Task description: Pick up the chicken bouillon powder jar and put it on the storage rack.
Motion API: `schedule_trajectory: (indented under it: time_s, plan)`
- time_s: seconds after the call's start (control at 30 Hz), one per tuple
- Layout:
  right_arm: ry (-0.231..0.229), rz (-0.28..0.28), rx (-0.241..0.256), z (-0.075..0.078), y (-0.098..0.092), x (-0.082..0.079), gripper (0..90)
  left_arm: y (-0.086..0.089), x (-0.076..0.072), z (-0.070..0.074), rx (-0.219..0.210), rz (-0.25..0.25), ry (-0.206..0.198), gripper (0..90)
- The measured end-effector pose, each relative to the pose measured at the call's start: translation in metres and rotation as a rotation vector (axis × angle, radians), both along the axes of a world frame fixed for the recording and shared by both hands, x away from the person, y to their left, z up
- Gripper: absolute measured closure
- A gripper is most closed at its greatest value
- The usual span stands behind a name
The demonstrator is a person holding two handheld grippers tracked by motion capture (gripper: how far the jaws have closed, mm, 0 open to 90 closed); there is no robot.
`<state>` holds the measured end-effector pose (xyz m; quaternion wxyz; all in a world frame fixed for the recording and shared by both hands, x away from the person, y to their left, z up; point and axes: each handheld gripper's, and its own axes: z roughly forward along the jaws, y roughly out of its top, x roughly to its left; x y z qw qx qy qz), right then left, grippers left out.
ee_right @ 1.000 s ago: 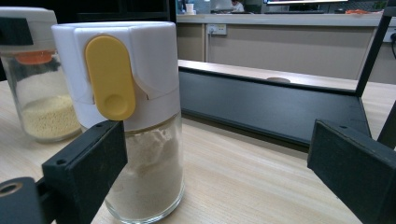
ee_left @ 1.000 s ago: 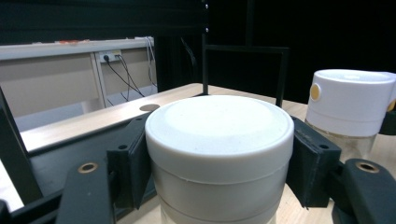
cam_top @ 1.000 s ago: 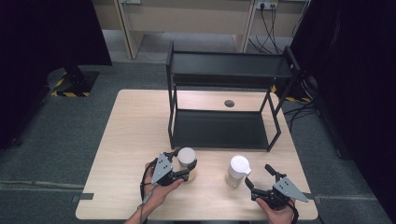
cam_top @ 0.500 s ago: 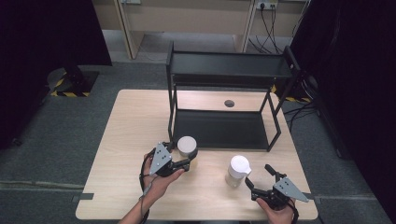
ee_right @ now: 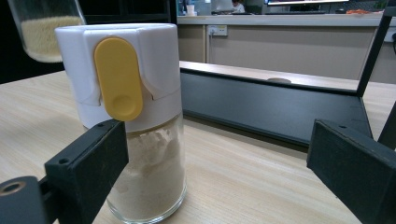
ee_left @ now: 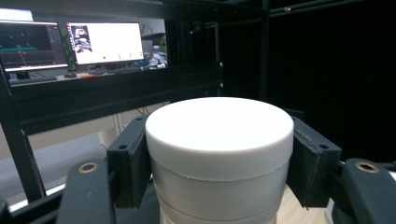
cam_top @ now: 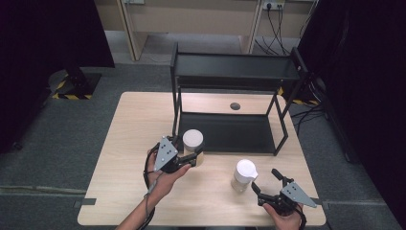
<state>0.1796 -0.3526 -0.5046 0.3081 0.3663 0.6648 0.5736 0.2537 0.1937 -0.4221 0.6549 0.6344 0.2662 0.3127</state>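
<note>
Light wooden table (cam_top: 129, 143) on grey carpet, dark curtains to left and right, a pale counter with wall sockets and hanging cables along the far side of the room. Yellow-and-black hazard tape on the floor beyond the table's far left corner. Black two-tier metal shelf rack (cam_top: 234, 72) standing on the far right part of the table, its lower tray resting on the wood. Small round dark spot (cam_top: 234, 106) on the table near the far edge, seen through the rack.

Left gripper (cam_top: 187, 159), near the middle of the table just in front of the rack's near left leg, clamped on a white-lidded jar (cam_top: 193, 142); in the left gripper view, both black jaws pressed against the sides of the broad white lid (ee_left: 219, 135). Jar raised off the wood, as seen at the top left of the right gripper view, pale grains in its glass bottom. Lit monitors beyond the rack in the left gripper view, writing too small to read.

Right gripper (cam_top: 268, 184) at the near right corner, jaws spread wide and holding nothing. Glass shaker jar (cam_top: 243, 175) upright on the table just beside them, toward the near edge; white cap with a yellow flip tab (ee_right: 119, 79), beige powder inside. No legible brand or label on either jar.
</note>
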Motion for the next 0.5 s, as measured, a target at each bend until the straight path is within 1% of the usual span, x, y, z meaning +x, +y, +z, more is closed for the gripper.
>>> schedule_trajectory:
  time_s: [0.23, 0.27, 0.5]
  plan:
    - [0.001, -0.001, 0.002, 0.0, 0.0, 0.0, 5.6, -0.005, 0.004, 0.016, -0.003, 0.024, -0.013, 33.0]
    - [0.001, 0.0, 0.002, 0.0, 0.0, 0.0, 5.6, -0.006, 0.005, 0.018, -0.009, 0.028, -0.015, 33.0]
    - [0.0, -0.001, 0.002, 0.0, 0.0, 0.0, 5.7, -0.01, 0.01, 0.03, -0.007, 0.044, -0.031, 33.0]
